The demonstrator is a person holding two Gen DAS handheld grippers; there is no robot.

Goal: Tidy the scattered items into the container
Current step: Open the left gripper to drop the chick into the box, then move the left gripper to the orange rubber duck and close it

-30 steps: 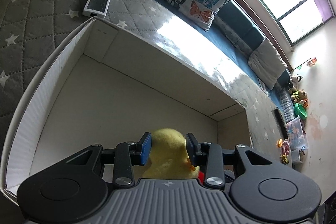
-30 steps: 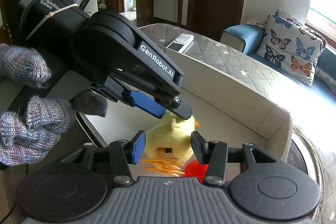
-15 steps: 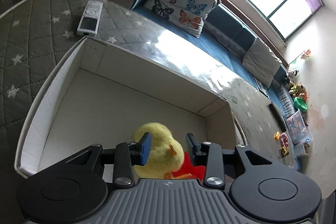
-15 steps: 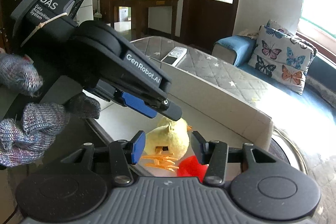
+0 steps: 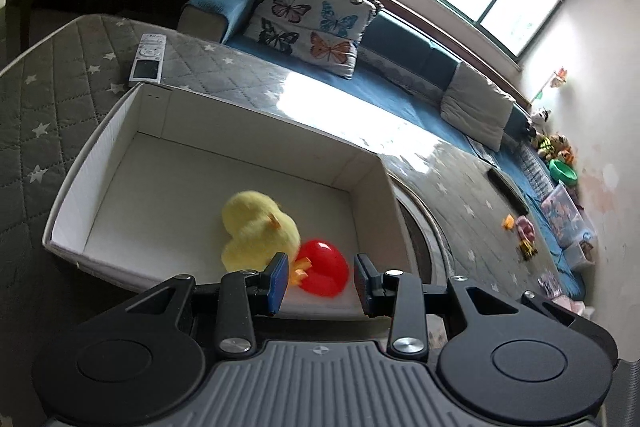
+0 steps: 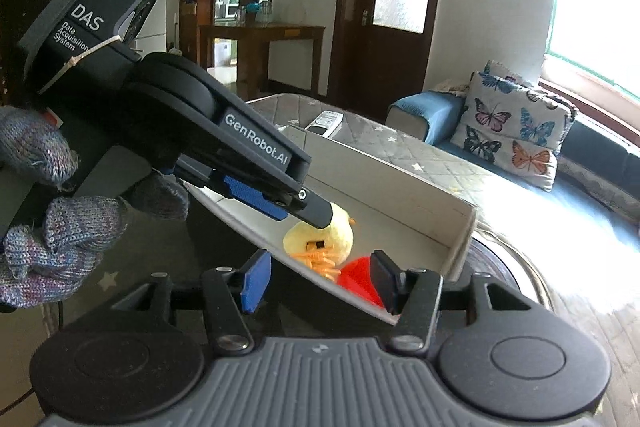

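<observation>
Nearest the box's front wall, the left claw (image 5: 318, 283) hovers just outside and above the rim, its blue pads spread with nothing between them; the red toy only shows through the gap from below. The right claw (image 6: 320, 281) hangs over the same front edge with its jaws opening, and nothing is pinched there either. A gloved hand (image 6: 48, 211) carries the left tool close beside it.

Just inside the front wall of the white box (image 5: 72, 187) lies the red toy (image 5: 322, 273), touching the yellow plush duck (image 5: 256, 231), which sits a little further toward the box's middle. Both task things appear to be in the container already.

Risks, as I judge them: the two claws crowd the same stretch of rim, so a careless pull-away could knock them together or catch the thin front wall and drag the light box across the quilted worktop (image 5: 48, 99). The duck's orange feet (image 6: 318, 261) look stringy and lie close to the right claw's pads, so they could snag and lift the toy back out.

Beyond the box's far-left corner rests a remote control (image 5: 148, 63), just beside the wall, easily bumped if the box slides. Far beyond the box's right end, small toys (image 5: 520, 231) lie scattered, probably still to be gathered.
</observation>
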